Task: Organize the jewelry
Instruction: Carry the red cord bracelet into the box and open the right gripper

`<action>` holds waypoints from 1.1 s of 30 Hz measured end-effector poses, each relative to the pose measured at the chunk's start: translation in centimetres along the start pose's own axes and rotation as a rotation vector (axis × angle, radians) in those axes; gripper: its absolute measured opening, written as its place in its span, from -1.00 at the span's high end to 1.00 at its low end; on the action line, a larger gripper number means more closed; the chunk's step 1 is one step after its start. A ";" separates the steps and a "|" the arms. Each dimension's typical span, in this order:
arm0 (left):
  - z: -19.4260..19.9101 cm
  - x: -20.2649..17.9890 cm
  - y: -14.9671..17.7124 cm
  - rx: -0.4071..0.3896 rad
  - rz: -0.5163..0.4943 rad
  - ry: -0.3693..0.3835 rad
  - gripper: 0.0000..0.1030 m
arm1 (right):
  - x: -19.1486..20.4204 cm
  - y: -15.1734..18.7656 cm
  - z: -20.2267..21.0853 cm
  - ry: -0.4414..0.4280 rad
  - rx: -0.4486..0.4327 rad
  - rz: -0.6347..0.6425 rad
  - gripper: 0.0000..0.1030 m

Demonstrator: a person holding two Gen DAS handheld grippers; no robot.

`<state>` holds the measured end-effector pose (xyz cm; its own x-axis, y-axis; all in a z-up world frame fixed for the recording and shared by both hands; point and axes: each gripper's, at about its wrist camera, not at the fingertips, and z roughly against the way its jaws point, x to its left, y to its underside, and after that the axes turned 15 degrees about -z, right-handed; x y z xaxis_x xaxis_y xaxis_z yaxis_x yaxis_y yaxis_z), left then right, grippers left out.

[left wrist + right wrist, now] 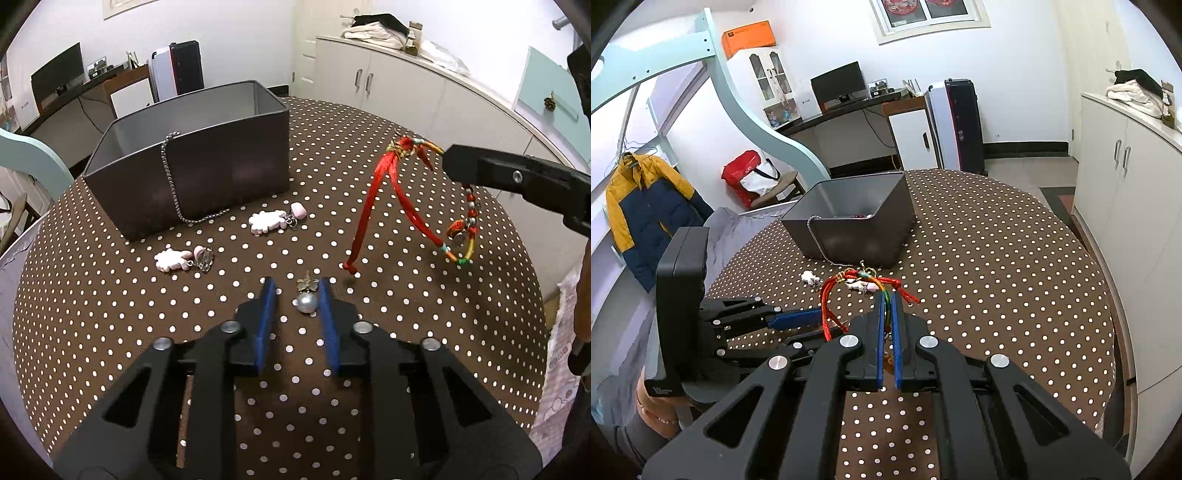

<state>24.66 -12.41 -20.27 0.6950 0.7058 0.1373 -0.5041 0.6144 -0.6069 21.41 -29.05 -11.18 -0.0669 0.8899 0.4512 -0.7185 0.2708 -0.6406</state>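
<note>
Between the blue pads of my left gripper point(296, 295) a pearl earring point(306, 303) with a small metal bow lies on the cloth. It sits close to the right pad with a gap to the left pad, so the jaws are open around it. My right gripper point(886, 299) is shut on a red cord bracelet point(849, 277) with coloured beads. In the left wrist view the bracelet point(384, 199) hangs from the right gripper point(452, 162) above the table. A grey tin box point(192, 155) stands behind, with a silver chain point(173, 184) draped over its front wall.
Two pink-and-white cloud earrings point(266, 221) point(173, 258) lie in front of the box. The round table wears a brown polka-dot cloth point(369, 110), whose edge curves close on the right. White cabinets point(388, 85) stand beyond it. A finger point(794, 319) of the left gripper shows beside the bracelet.
</note>
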 end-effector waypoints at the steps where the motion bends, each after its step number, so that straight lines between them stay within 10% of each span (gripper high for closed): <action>1: 0.0 0.0 0.0 0.000 -0.002 -0.003 0.77 | 0.0 0.0 0.1 0.000 -0.007 -0.001 0.96; 22: 6.7 10.0 -3.0 -0.212 0.144 0.130 0.79 | 4.8 -6.1 -1.2 -0.052 -0.092 0.058 0.96; 33: 2.5 15.4 -6.4 -0.149 0.237 0.161 0.78 | 6.5 -9.1 -6.7 0.044 -0.121 0.067 0.95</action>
<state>37.34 -4.55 -12.36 0.6452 0.7511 -0.1402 -0.5893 0.3724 -0.7169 32.21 -23.24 -6.57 -0.0795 0.9222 0.3784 -0.6243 0.2499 -0.7401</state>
